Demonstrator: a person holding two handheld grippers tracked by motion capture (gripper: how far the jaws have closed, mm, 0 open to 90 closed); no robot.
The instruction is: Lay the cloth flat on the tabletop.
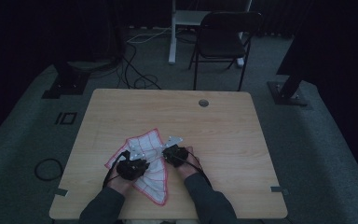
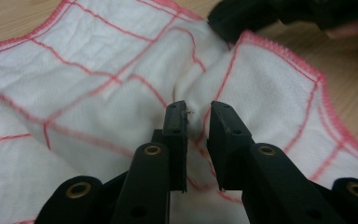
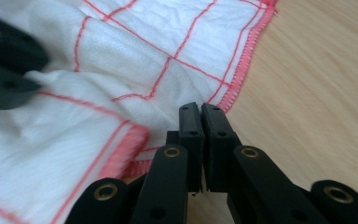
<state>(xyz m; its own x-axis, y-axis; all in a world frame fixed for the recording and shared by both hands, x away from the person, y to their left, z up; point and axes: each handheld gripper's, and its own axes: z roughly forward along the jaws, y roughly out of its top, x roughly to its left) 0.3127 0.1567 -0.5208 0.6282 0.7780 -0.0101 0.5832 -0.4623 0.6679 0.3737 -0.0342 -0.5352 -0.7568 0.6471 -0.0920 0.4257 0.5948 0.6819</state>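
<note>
A white cloth (image 1: pixel 144 161) with a red grid and red stitched hem lies crumpled on the wooden table (image 1: pixel 223 130), near the person's edge. Its long axis runs from a broad end on the far side of both grippers to a narrow tip at the near edge, tilted a little to the right.

The left gripper (image 2: pixel 196 112) hangs over the middle of the cloth. Its fingers stand slightly spread, a raised fold of cloth lying in the gap between them, the pads not pressing it.

The right gripper (image 3: pixel 200 109) sits at the cloth's right hem. Its fingers are pressed together; whether they pinch the hem, which runs just beside and under the tips, I cannot tell.
</note>
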